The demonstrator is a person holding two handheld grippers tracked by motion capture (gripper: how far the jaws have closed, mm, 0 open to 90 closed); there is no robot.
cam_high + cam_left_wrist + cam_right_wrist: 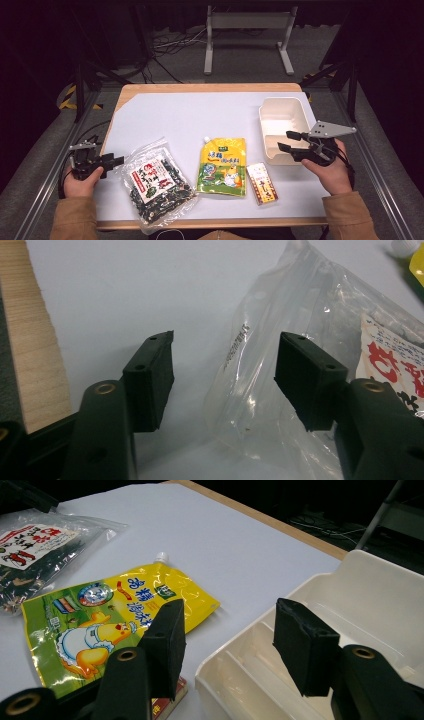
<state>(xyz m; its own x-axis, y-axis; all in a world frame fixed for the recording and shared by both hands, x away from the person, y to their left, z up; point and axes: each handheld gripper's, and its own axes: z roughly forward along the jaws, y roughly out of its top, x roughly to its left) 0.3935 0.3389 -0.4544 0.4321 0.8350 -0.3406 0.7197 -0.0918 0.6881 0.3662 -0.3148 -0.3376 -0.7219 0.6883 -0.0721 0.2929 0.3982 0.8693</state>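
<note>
**Left gripper at the bag's edge, grasp not yet made**

Step in hand: the left gripper (114, 161) sits low at the table's (165, 112) left side, jaws parted, with the clear edge of the snack bag (156, 182) between them. In the left gripper view the right-hand pad overlaps the film (260, 375), but neither pad presses on it; I judge this the approach to a grasp, not a hold. The bag lies flat at the front left of the table, apart from the pouch (223, 167).

The right gripper (287, 141) hangs over the near rim of the tray (281, 107), jaws wide and empty.

Next move, as I judge it: close squarely on the bag's margin. The film is thin and slack, so the pads should take a good depth of it or it may slip out.

Materials: the bag is crinkled, glossy transparent plastic holding dark pieces and a red-and-white label. The pouch is smooth yellow laminate with a white spout. A small flat box (262, 183) lies beside it. The tray is rigid cream plastic, rectangular, divided by ribs.
</note>
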